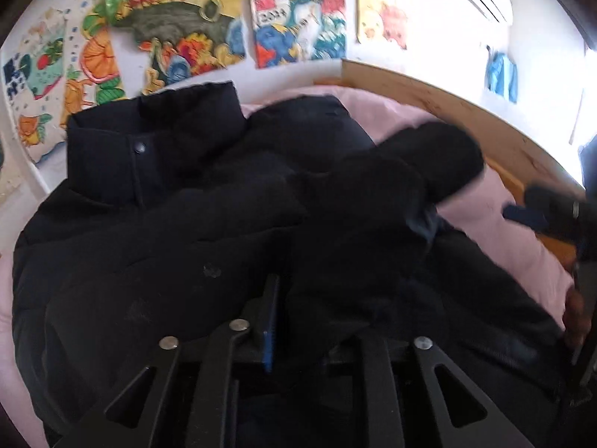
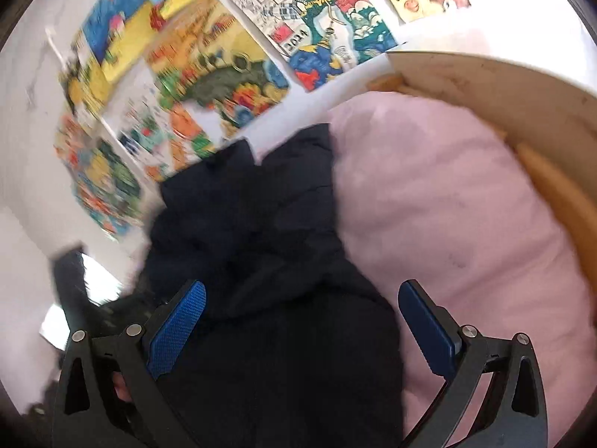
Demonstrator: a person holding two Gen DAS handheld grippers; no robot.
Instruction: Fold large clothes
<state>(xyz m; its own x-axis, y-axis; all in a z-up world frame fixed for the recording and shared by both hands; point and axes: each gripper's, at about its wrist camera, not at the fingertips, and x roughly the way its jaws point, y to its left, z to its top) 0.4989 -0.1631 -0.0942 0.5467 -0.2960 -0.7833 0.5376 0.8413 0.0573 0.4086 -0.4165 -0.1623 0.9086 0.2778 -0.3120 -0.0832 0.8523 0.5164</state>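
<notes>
a pink-covered bed point(image 2: 466, 205) with a wooden frame carries a dark puffer jacket point(image 1: 168, 224).

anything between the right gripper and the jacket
Nothing visible. The right gripper is open, its blue pads apart on either side of the dark jacket, which lies on the pink bedding. No other object sits in that gap.
</notes>
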